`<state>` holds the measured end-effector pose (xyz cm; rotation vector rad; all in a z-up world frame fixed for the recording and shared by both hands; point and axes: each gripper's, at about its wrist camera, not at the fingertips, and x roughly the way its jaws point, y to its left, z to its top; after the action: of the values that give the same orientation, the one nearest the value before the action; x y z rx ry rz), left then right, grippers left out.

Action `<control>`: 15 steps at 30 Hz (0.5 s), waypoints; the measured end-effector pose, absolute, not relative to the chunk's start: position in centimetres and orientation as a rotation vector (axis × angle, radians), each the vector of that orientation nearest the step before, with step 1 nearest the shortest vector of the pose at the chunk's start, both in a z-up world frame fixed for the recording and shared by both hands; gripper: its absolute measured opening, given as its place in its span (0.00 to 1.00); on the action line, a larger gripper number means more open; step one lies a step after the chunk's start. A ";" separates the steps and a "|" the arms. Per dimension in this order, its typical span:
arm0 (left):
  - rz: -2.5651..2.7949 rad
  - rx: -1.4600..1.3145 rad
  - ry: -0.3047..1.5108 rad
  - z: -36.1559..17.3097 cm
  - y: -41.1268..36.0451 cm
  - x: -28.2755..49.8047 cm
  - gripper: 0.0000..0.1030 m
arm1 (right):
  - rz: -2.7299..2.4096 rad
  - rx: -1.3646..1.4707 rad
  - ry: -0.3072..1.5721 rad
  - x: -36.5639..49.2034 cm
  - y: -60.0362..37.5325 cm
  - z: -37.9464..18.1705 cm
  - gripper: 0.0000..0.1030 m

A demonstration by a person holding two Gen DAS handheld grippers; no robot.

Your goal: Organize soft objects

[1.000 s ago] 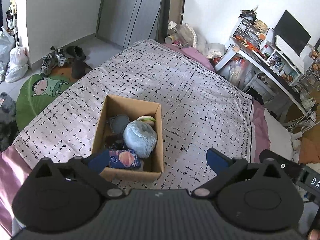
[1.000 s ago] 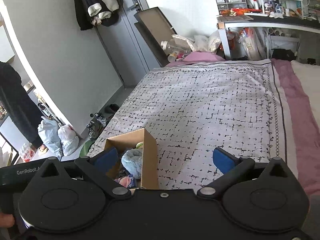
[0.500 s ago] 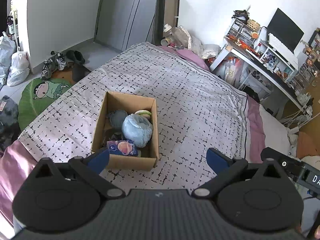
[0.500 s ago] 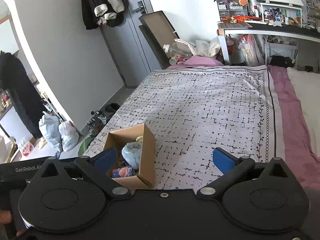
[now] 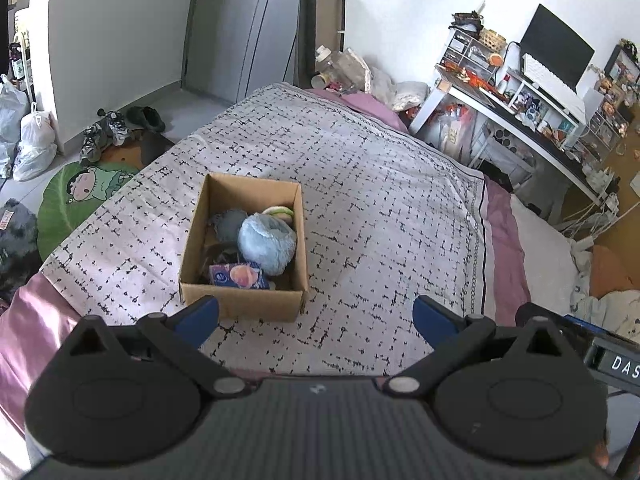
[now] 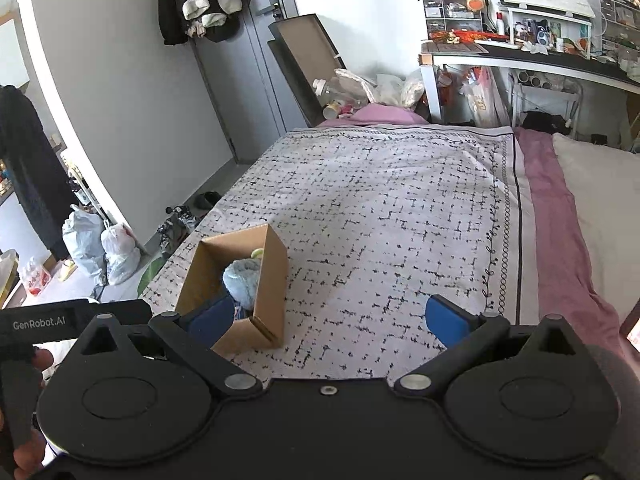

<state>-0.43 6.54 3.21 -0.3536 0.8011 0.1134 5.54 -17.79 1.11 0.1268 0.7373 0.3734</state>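
Patterned bedspread, filled cardboard box beyond wide-open empty left claw, right claw likewise.

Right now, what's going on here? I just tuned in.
A person holds a gripper in each hand above a bed. Both the left gripper and right gripper are open and empty. A cardboard box sits on the bedspread holding the soft things: a fluffy blue toy, a grey one and a small packet. No loose soft items show on the bedspread, so the sorting looks about finished.
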 end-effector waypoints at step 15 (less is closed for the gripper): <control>0.120 -0.301 0.811 3.1 5.4 -1.6 0.99 | 0.368 0.087 0.758 4.5 -17.7 0.6 1.00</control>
<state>-1.63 5.38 3.09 -0.3014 0.8111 0.1199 4.49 -17.69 0.62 0.0874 0.7577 0.3680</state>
